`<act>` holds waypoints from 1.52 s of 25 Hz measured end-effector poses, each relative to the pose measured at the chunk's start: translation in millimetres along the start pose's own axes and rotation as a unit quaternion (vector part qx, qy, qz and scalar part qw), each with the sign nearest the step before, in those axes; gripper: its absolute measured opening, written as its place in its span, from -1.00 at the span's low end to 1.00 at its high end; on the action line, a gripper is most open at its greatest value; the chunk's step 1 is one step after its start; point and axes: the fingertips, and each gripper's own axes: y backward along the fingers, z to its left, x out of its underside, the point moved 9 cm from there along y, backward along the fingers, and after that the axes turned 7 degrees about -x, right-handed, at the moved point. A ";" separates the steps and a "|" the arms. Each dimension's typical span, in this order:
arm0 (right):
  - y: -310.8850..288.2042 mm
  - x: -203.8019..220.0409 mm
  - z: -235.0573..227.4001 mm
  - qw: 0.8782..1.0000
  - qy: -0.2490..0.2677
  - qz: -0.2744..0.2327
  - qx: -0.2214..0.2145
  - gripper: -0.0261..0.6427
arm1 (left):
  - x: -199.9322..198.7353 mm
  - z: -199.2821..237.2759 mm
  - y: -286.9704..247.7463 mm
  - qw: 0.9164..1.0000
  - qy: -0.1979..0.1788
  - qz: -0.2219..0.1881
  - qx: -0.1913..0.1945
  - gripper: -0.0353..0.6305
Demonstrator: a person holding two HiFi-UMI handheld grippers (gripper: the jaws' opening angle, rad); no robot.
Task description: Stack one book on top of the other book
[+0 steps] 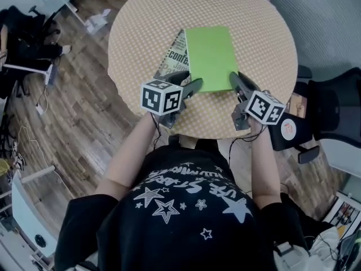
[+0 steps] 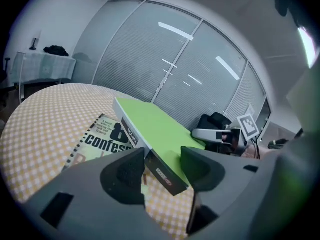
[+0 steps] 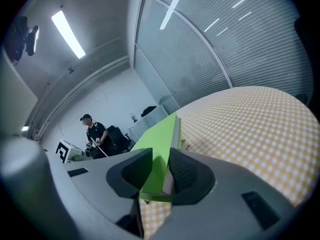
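A thick green book (image 1: 210, 56) hangs slightly tilted over the round checked table (image 1: 254, 33). Its left part overlaps a spiral-bound book (image 1: 174, 54) with large black print that lies flat on the table. My left gripper (image 1: 189, 82) is shut on the green book's near left corner, by the dark spine. My right gripper (image 1: 237, 79) is shut on its near right corner. In the left gripper view the spine corner of the green book (image 2: 155, 126) sits between the pads of the left gripper (image 2: 162, 166), above the spiral-bound book (image 2: 100, 136). In the right gripper view the right gripper (image 3: 161, 169) pinches the edge of the green book (image 3: 160, 149).
A black office chair (image 1: 333, 106) stands close to the table's right side. Wooden floor with a white scrap (image 1: 98, 20) lies to the left. A person (image 3: 95, 134) stands far off in the right gripper view. A covered side table (image 2: 45, 64) stands by the wall.
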 end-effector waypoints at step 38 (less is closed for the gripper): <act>-100.5 96.9 60.0 0.994 -0.074 0.025 0.081 -0.58 | -2.1 144.0 0.5 0.993 -0.067 0.097 0.010 -0.24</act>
